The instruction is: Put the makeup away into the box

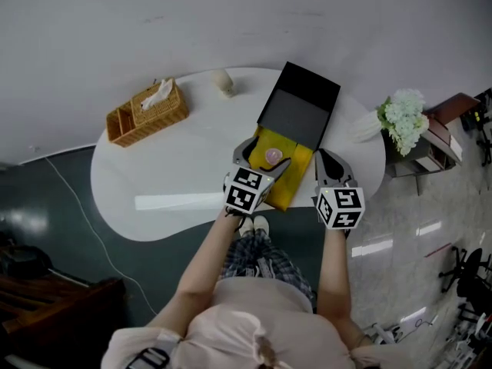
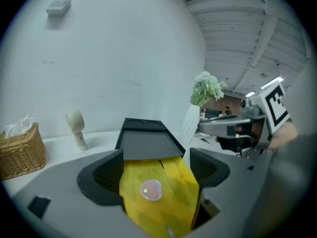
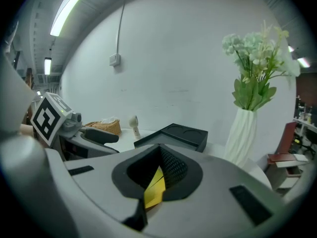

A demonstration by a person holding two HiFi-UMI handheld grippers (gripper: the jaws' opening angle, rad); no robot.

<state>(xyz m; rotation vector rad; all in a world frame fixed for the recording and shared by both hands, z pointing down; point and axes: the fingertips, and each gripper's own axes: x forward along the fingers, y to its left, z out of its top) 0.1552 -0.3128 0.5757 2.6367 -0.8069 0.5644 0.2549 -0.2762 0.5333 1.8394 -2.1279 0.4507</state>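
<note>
- The makeup, a pink heart-shaped compact (image 2: 151,190), lies flat on the yellow box (image 2: 176,180). It sits about in the middle of the yellow face, so it looks already set where it belongs and not in transit.
- The left gripper (image 2: 156,157) straddles the compact with its claw spread wide. A pad stands clear on either side and neither touches the pink shell. That stance suits either a release or a fresh pinch, and I cannot tell which.
- The right gripper (image 3: 159,153) has its claw pressed nearly together, with a sliver of the yellow box filling the narrow gap. I take it to be nipping the right edge so the light box does not slide or tip while the other hand works over it.
- The black case (image 1: 304,102) lies open just behind the yellow part and joined to it, its grey inner face up. Laid back like this, it leaves the yellow part free to reach from the person's side.
- The box sits at the near edge of the white table (image 1: 169,183), close to the person, which keeps both grippers' reach short.
- Well apart from the work are a wicker tissue basket (image 1: 146,114) on the left, a small cream figure (image 1: 223,81) at the far edge, and a vase of white flowers (image 1: 400,118) on the right.
</note>
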